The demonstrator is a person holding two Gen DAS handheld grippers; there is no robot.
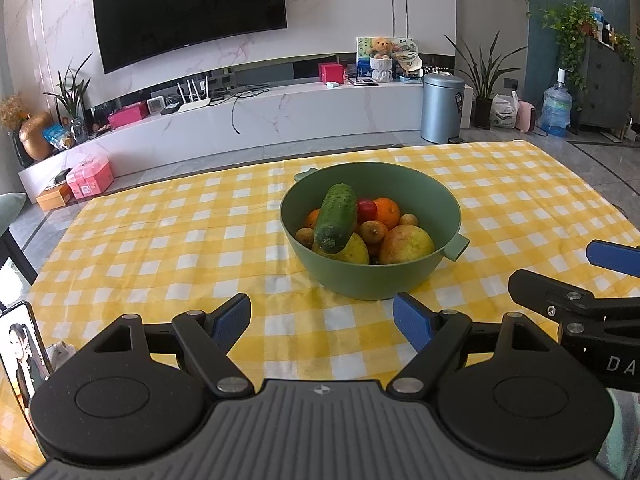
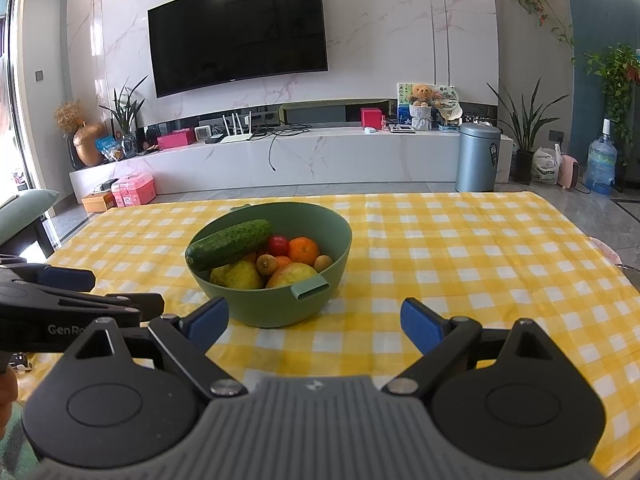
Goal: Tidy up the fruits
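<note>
Green bowl [image 1: 420, 200] sits mid-table on yellow checked cloth [image 1: 160, 240], full: cucumber [image 1: 335, 218] slanted on top, orange [image 1: 386, 212], small red tomato [image 1: 366, 209], yellow-green pear [image 1: 406, 245], small brown fruits.

Left gripper [image 1: 322, 322] spread wide, empty, just short of the bowl. Right gripper [image 2: 314, 320] likewise wide, nothing held.

Writing: "GenRo…" on the left tool's body in the right wrist view; "DA…" on the right tool in the left view.
</note>
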